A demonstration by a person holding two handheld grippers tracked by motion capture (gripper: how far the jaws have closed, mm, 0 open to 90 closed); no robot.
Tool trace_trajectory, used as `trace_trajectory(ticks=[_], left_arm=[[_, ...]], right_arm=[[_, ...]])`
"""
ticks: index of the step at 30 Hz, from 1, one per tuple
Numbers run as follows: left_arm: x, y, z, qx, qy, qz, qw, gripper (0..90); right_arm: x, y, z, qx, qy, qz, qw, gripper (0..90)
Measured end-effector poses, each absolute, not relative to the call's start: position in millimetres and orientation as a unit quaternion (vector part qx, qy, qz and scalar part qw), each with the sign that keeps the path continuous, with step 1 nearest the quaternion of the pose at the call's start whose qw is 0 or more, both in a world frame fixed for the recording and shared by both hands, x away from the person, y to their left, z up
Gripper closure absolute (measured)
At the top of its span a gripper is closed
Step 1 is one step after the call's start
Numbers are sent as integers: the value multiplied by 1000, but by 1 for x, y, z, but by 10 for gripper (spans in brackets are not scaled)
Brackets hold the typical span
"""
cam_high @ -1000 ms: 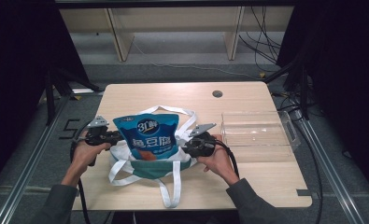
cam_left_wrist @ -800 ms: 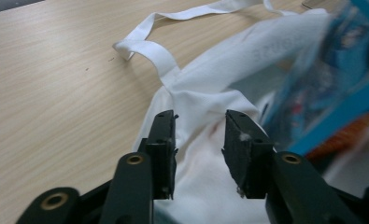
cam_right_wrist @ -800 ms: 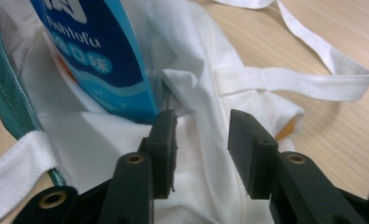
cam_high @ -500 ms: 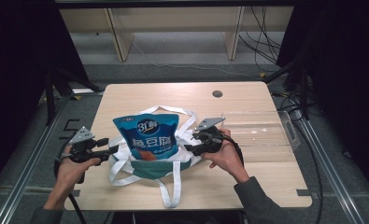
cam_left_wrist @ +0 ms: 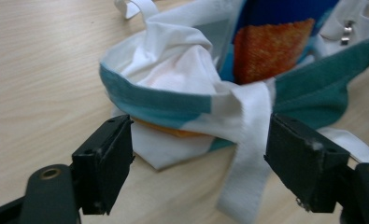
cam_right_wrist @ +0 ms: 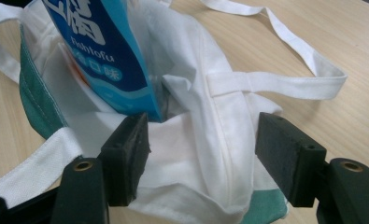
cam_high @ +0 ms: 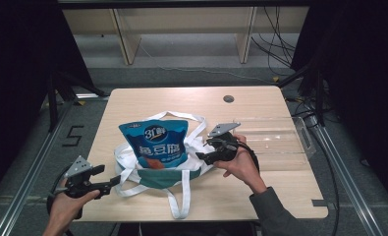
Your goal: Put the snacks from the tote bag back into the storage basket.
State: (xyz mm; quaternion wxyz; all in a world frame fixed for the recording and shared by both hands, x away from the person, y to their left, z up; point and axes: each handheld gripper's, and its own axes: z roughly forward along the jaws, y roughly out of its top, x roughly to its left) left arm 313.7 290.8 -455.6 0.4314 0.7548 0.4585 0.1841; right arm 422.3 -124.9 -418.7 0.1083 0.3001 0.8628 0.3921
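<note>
Pale wood-grain surface [cam_high: 132, 105] with rounded corners and a round cable hole, set in a dark room with shelving behind. At centre lies a soft white cloth bag [cam_high: 154, 167] with a teal band at its mouth and flat white webbing straps [cam_high: 179, 201] trailing toward the near edge. A glossy blue pouch [cam_high: 155, 142], printed in white with an orange patch, stands partly inside the bag's mouth. A clear plastic tray [cam_high: 280, 140] sits at the right side. Left claw [cam_high: 114, 181], near the front left corner, is released, its blocky black jaws spread just before the bag's rim. Right claw [cam_high: 201, 156] is likewise released, jaws spread at the bag's crumpled white side.
</note>
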Motion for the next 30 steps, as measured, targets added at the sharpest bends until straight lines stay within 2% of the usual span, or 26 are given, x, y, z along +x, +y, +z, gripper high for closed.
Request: trace_trajectory(ticks=[6, 16, 18, 21, 26, 28, 30], left_arm=[[299, 283, -456, 756, 449, 205, 430, 196], [287, 271, -465, 789, 409, 196, 415, 192], [287, 273, -466, 807, 393, 200, 392, 195], [286, 270, -472, 791, 411, 197, 408, 195], [285, 269, -479, 801, 405, 192, 397, 196], [286, 272, -480, 819, 386, 198, 376, 196], [285, 270, -482, 814, 396, 201, 374, 195]], right_arm=[[423, -129, -413, 300, 859, 400, 110, 337], [419, -126, -394, 266, 868, 404, 115, 286], [416, -125, -386, 259, 869, 405, 115, 271], [413, -123, -372, 241, 873, 408, 113, 252], [414, -112, -348, 202, 889, 389, 134, 217], [414, -105, -337, 196, 892, 388, 122, 212], [417, -98, -328, 186, 898, 382, 117, 201]])
